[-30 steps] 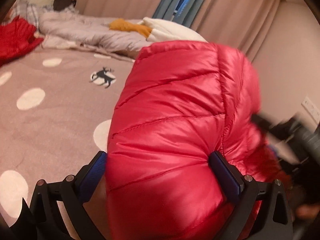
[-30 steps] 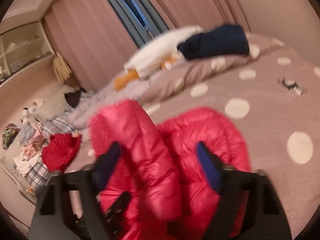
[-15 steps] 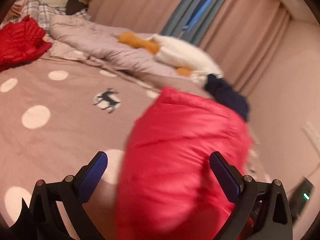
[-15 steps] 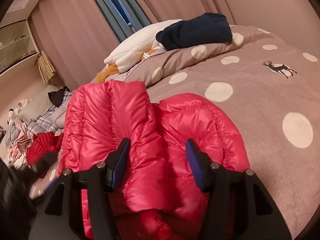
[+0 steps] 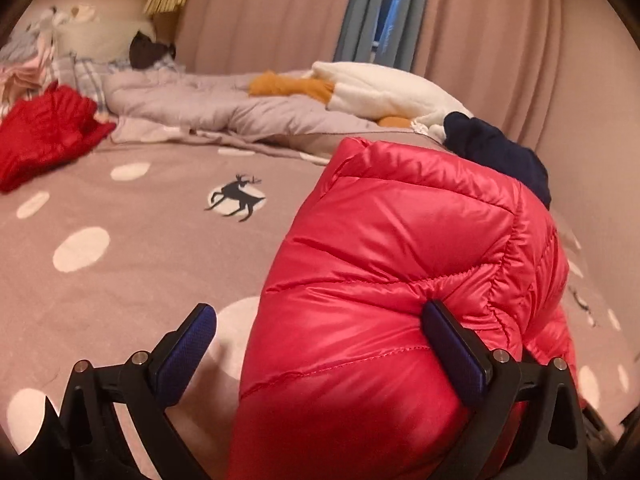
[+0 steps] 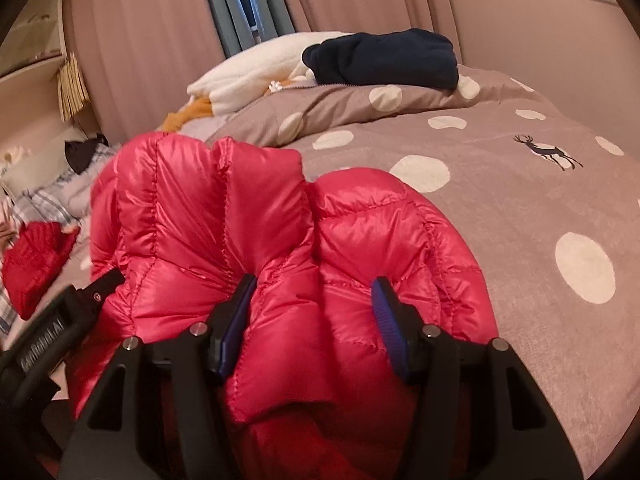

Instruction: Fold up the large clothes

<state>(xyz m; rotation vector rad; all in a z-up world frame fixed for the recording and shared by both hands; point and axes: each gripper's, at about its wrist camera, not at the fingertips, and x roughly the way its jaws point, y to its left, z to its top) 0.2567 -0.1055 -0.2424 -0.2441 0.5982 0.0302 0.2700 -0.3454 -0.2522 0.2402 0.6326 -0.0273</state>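
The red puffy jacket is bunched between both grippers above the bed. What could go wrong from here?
1. The left gripper looks open: one pad touches the red jacket, the other stands clear. That side could drop.
2. The right gripper pinches only a thick, glossy bunch, which may slide out.
3. The jacket is crumpled, not flat, so laying it on the bedspread may set a crooked fold.

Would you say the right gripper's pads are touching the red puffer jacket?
Touching. The right wrist view shows the right gripper with both blue pads pressed into the red puffer jacket, the fabric bulging between and around them.
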